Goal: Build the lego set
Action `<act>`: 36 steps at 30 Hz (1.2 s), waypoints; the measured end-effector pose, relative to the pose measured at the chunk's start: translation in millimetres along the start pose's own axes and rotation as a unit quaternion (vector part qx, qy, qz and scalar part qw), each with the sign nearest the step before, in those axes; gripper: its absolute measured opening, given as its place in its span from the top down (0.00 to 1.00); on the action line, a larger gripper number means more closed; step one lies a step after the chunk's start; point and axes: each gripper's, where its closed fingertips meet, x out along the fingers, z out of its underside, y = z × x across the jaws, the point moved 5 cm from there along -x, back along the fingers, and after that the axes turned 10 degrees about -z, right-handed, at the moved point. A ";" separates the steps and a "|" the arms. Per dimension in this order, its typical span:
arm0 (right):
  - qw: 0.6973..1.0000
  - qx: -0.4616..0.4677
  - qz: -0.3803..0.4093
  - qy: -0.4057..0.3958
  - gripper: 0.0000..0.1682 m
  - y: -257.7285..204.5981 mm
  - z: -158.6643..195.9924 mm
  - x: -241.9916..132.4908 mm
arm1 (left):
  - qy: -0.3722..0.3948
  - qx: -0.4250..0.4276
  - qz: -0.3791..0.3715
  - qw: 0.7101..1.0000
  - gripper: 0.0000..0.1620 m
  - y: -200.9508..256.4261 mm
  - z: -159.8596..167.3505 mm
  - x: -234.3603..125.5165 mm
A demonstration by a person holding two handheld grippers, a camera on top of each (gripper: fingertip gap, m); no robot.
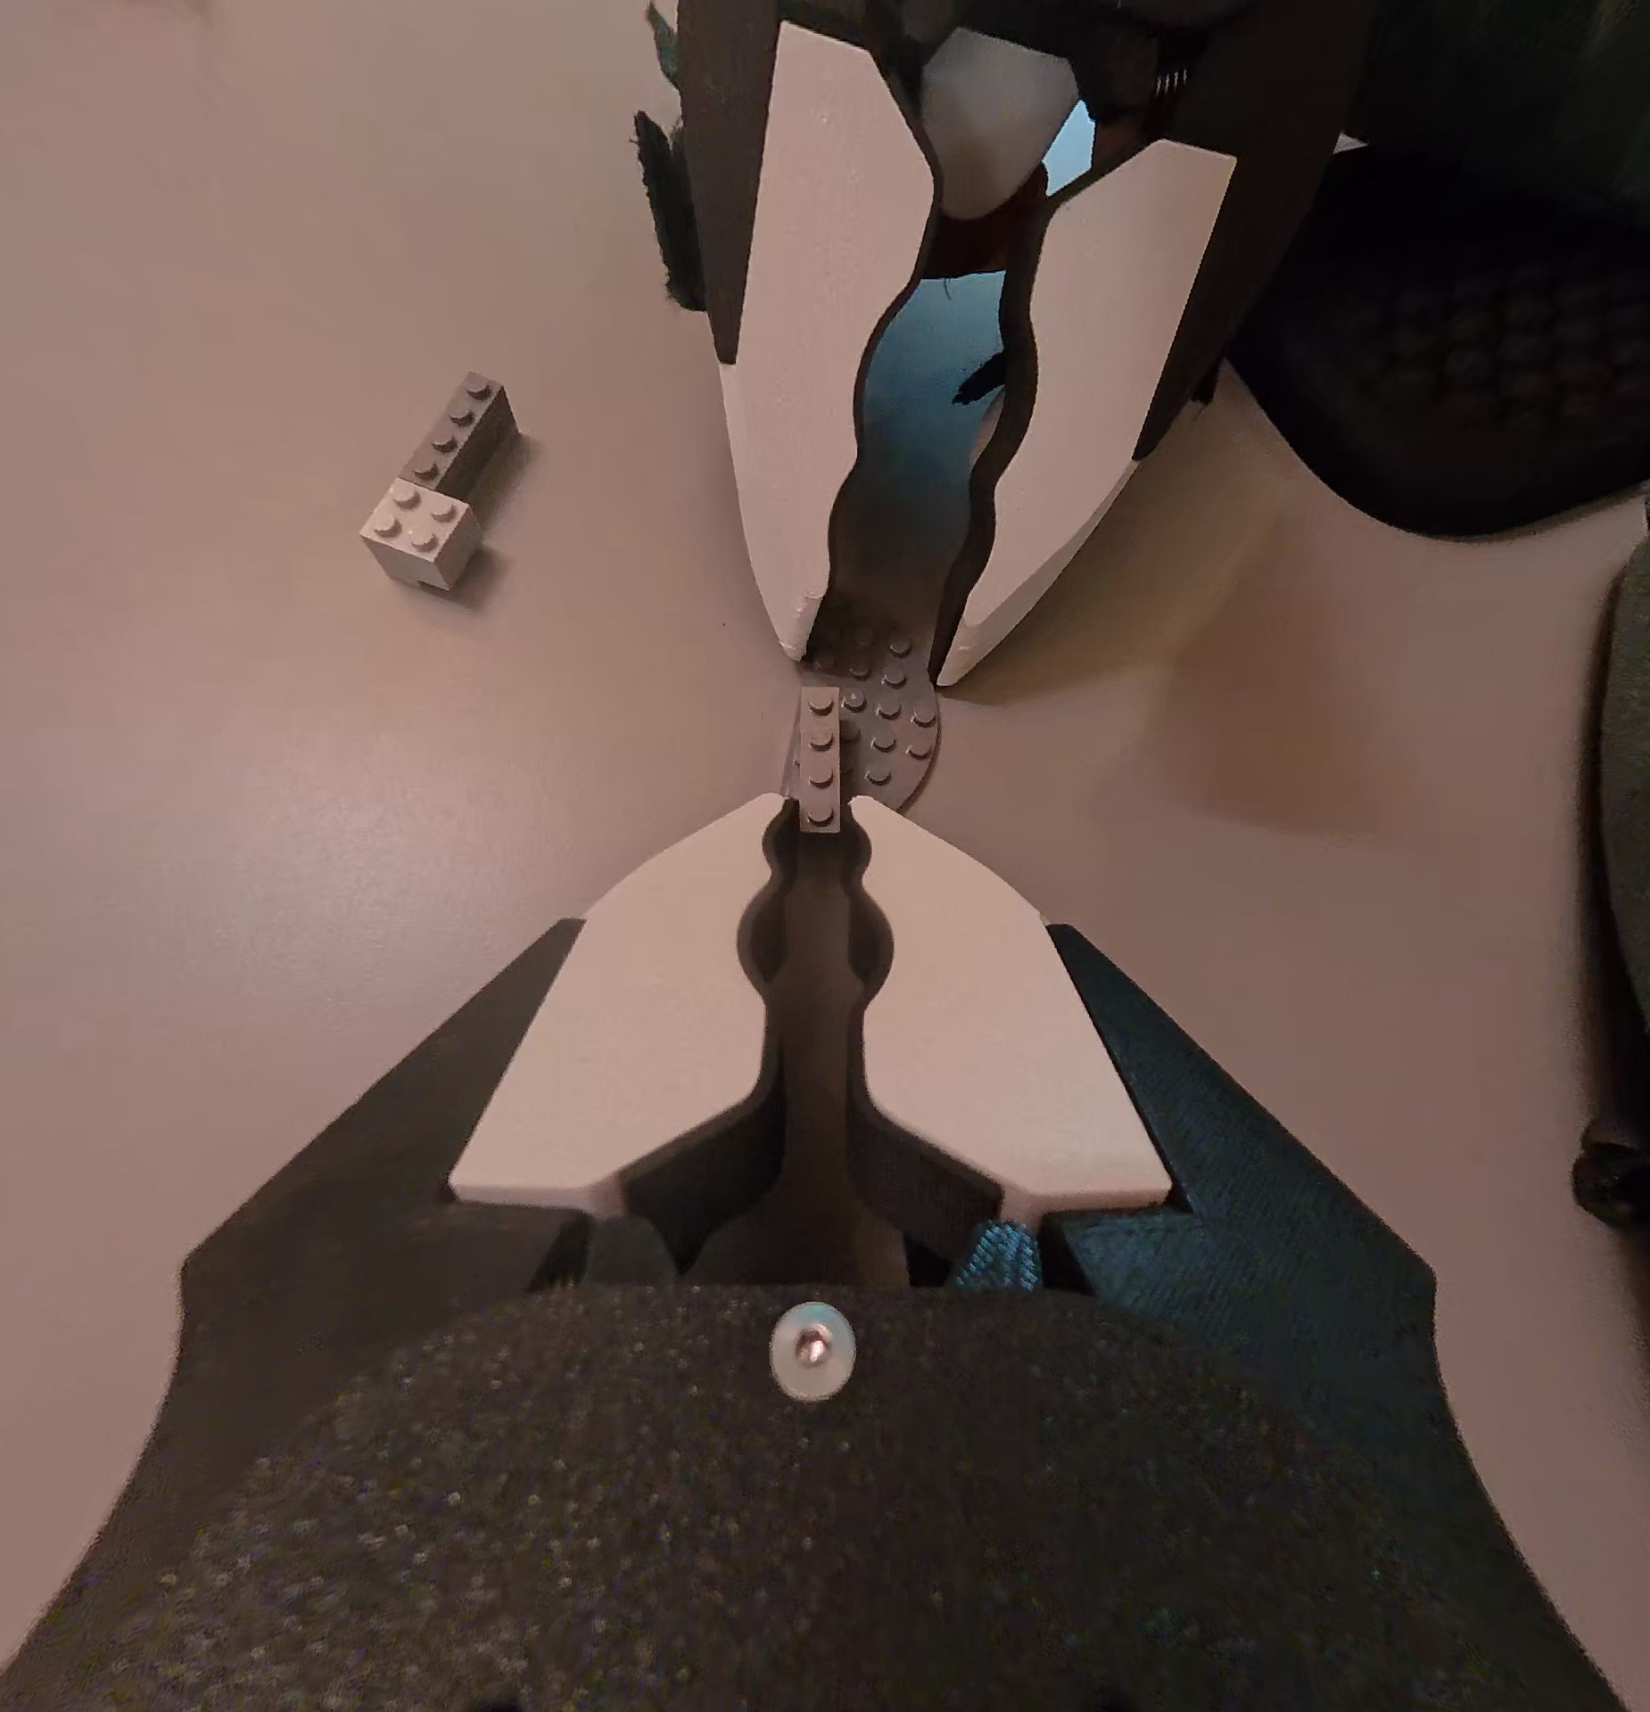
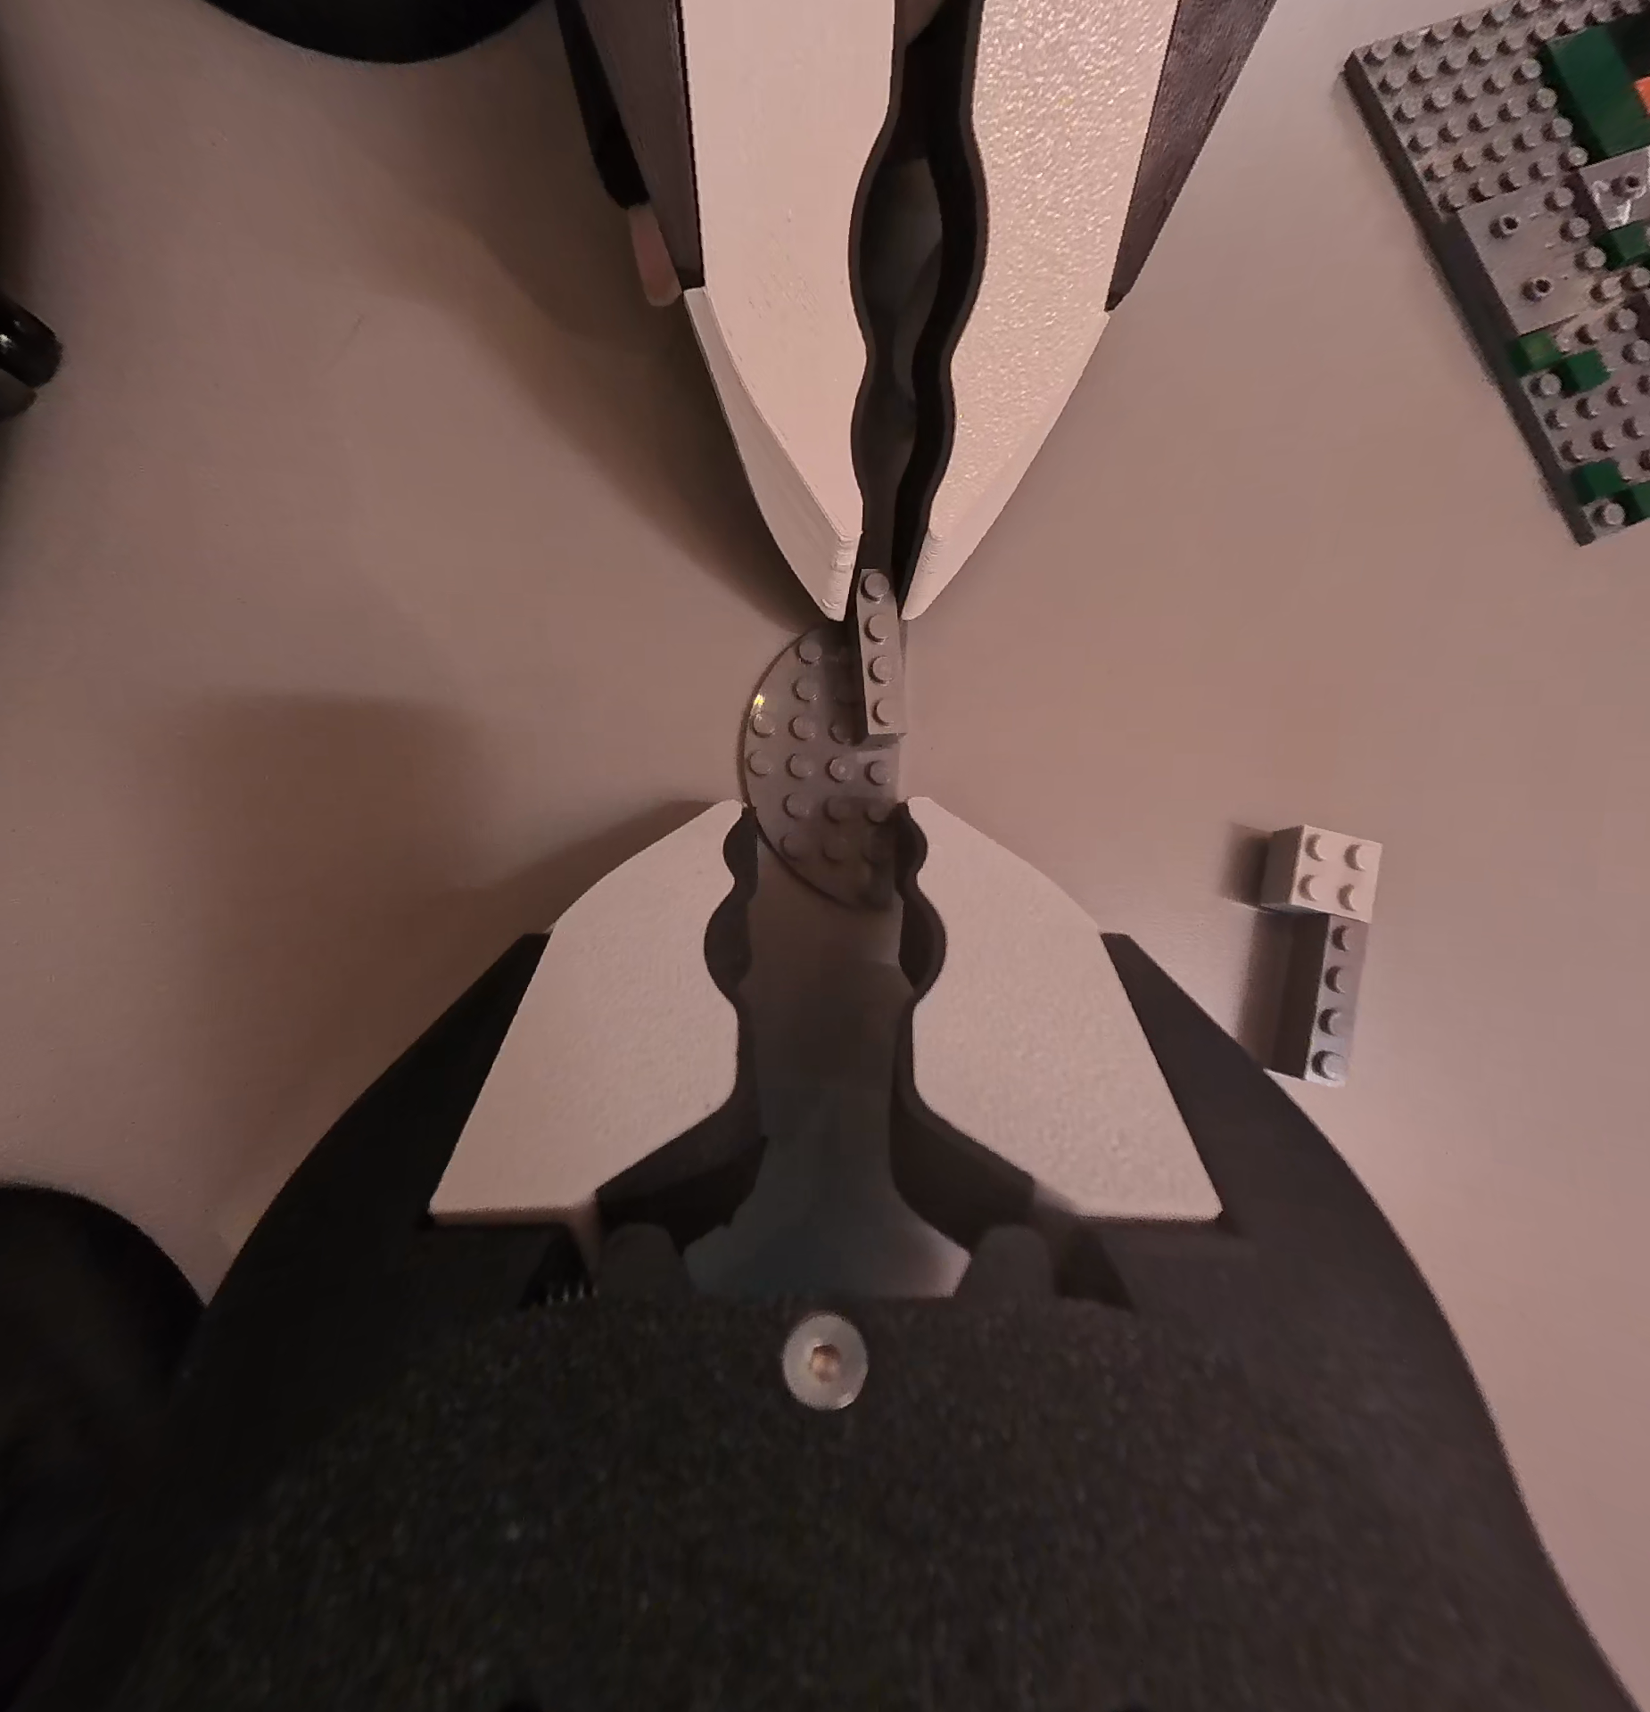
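Note:
My left gripper [image 1: 817, 801] is shut on one end of a narrow grey plate [image 1: 819, 755] with one row of studs. My right gripper [image 2: 823, 808] is shut on a dark grey half-round plate [image 2: 807, 774]. The two grippers face each other tip to tip over the pale table. The narrow plate [image 2: 877, 662] lies along the straight edge of the half-round plate [image 1: 891, 718], over its studs and slightly tilted. I cannot tell whether it is pressed down. The right gripper [image 1: 872, 662] shows at the top of the left wrist view, and the left gripper [image 2: 875, 607] at the top of the right wrist view.
A light grey square brick [image 1: 421, 535] [image 2: 1323, 866] and a dark grey long brick [image 1: 474, 435] [image 2: 1329, 1005] lie touching on the table. A grey baseplate [image 2: 1461, 120] with green pieces sits far right. A black mesh object [image 1: 1451, 371] borders the table. Across from one pair of fingers to the other is roughly 4 centimeters.

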 end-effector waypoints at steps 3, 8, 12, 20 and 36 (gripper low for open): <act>1.000 -0.002 -0.002 0.001 0.84 0.0 0.4 -0.1 | 0.000 -0.002 0.002 1.000 0.95 0.2 0.0 0.1; 1.000 -0.005 -0.005 0.002 0.84 0.3 0.5 -0.1 | -0.003 -0.004 0.002 1.000 0.95 0.2 -0.7 0.5; 1.000 -0.005 -0.005 0.004 0.84 0.3 0.6 -0.1 | -0.005 -0.004 0.002 1.000 0.95 0.3 -1.5 1.3; 1.000 -0.006 -0.005 0.005 0.84 0.3 0.5 0.1 | -0.012 -0.001 -0.002 1.000 0.95 0.5 -3.8 3.1; 0.993 0.011 0.030 0.114 0.84 6.9 -7.7 -27.6 | 0.021 -0.013 0.000 1.000 0.95 -1.0 -3.8 -1.4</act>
